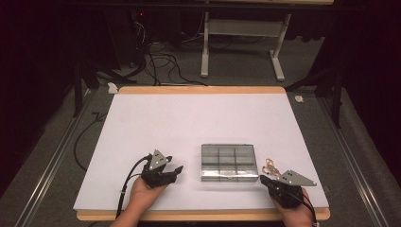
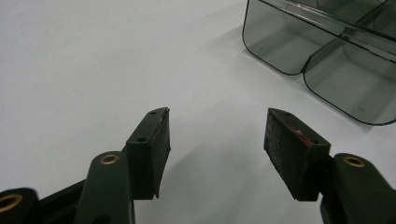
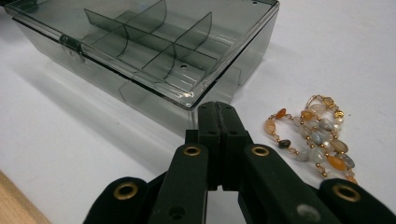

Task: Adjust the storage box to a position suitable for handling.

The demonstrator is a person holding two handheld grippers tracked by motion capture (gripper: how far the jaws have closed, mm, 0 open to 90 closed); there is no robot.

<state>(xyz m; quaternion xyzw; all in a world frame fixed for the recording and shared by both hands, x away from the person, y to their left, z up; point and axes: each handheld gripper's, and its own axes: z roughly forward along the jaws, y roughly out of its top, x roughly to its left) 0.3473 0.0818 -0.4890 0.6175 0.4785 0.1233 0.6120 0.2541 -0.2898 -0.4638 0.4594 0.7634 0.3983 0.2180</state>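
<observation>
A smoky clear plastic box (image 1: 229, 162) with a shut lid and inner dividers lies on the white table top (image 1: 189, 123). To its right lies a beaded bracelet (image 1: 271, 165) of orange, cream and grey stones. My left gripper (image 1: 177, 171) rests left of the box, open, with nothing between its pads (image 2: 156, 149); the box corner (image 2: 322, 56) shows ahead to the right. My right gripper (image 1: 263, 178) sits at the box's near right corner, shut and empty. Its tips (image 3: 219, 114) sit close to the box wall (image 3: 154, 100), and the bracelet (image 3: 317, 135) lies just to the right.
The table's wooden front edge (image 1: 203, 215) runs just below both hands. Beyond the table stand a white metal frame (image 1: 243, 42) and loose cables (image 1: 161, 61) on the grey floor. Wide bare table surface lies behind and left of the box.
</observation>
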